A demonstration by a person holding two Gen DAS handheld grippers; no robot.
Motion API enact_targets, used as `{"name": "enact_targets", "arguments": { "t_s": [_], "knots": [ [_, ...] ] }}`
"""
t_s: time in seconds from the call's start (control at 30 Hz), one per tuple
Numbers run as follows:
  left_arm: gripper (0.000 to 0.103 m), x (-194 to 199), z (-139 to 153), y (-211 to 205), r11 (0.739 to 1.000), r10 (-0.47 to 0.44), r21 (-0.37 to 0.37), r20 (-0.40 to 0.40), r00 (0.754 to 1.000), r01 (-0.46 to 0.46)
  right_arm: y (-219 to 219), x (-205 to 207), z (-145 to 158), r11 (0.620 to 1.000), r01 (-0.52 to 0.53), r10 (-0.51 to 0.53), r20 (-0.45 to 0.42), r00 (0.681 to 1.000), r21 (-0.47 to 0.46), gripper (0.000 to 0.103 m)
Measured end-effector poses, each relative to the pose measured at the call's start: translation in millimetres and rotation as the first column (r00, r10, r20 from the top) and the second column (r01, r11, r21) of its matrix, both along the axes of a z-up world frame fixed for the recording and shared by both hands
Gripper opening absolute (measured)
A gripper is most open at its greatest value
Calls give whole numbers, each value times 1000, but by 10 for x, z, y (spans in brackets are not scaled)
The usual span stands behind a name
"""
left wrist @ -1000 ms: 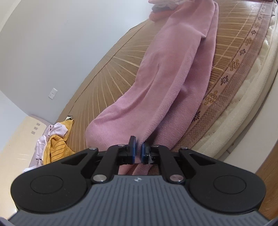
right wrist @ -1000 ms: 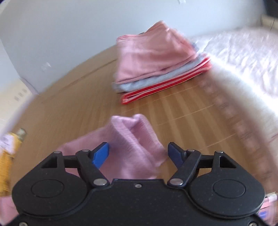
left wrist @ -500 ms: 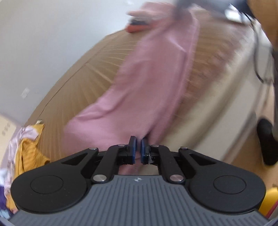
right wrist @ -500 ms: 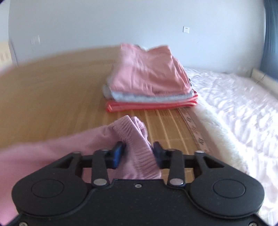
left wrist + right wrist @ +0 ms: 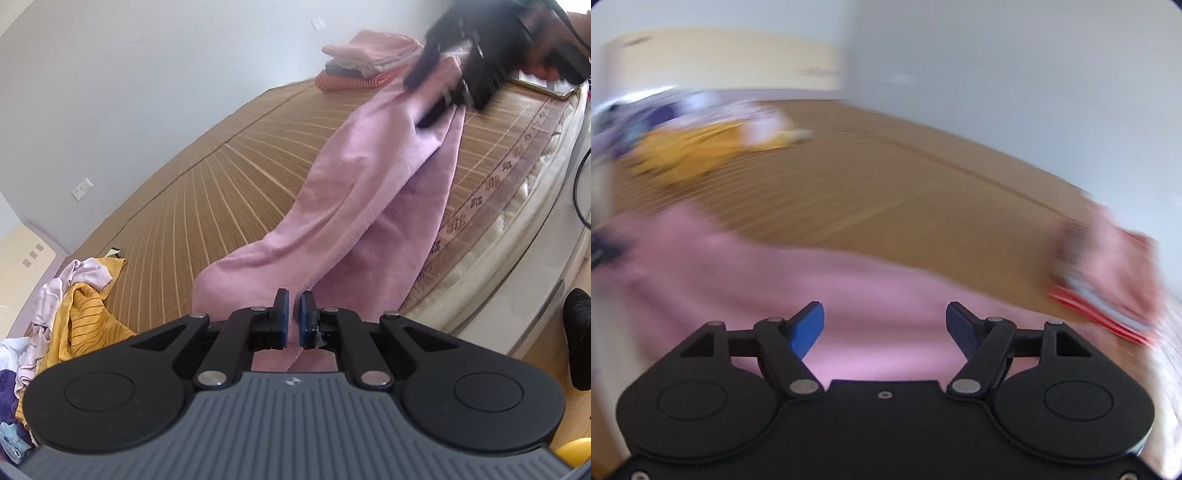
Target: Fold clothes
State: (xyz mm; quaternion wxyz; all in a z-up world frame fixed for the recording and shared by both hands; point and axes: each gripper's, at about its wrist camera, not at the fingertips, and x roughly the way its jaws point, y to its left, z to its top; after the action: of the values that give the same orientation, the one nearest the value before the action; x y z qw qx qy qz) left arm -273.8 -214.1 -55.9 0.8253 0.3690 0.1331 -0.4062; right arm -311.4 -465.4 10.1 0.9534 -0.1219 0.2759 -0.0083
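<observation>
A long pink garment [image 5: 369,192] lies stretched along the bamboo mat [image 5: 221,177] on the bed. My left gripper [image 5: 293,306] is shut on its near end, and the cloth runs away from the pads. At the far end, blurred by motion, my right gripper [image 5: 428,96] hovers over the cloth. In the right wrist view the right gripper [image 5: 884,325] has its jaws wide and opening. The pink garment [image 5: 886,280] spreads below them, and the blue pads [image 5: 809,325] press on nothing.
A stack of folded clothes [image 5: 369,59] sits at the far end of the mat, also seen blurred as the stack [image 5: 1108,266]. A heap of unfolded clothes [image 5: 74,295] lies at the near left. The bed's edge [image 5: 517,236] runs along the right, with a person's black-socked foot [image 5: 578,332] on the floor.
The right gripper narrowed around the garment's bunched end, then widened again and swung away from the folded stack toward the heap. The left gripper stayed shut on the cloth and rose slightly.
</observation>
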Motion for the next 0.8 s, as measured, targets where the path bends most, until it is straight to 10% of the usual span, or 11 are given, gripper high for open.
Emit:
{"name": "enact_targets", "arguments": {
  "t_s": [0.23,0.3,0.37,0.43,0.63,0.8],
  "knots": [
    [7,-32,86,41,1000,4,-24,-17,1000,-4,809,114,-370,961,-209,195,-95,976,-181,69],
    [7,-22,115,76,999,5,-38,-45,999,-7,934,180,-478,941,-240,210,-145,967,-239,57],
    [7,-13,140,120,999,5,-48,-68,998,-8,937,252,-570,929,-222,182,-158,971,-296,17],
    [7,-11,161,161,999,8,-48,-67,998,-12,868,264,-558,942,-229,188,-181,965,-244,10],
    [7,110,213,365,996,75,-49,-52,996,-78,701,292,-524,965,-238,209,-226,951,-111,15],
    [16,310,276,745,973,221,-62,-55,974,-224,653,219,-364,965,-260,251,-179,951,-34,68]
  ]
}}
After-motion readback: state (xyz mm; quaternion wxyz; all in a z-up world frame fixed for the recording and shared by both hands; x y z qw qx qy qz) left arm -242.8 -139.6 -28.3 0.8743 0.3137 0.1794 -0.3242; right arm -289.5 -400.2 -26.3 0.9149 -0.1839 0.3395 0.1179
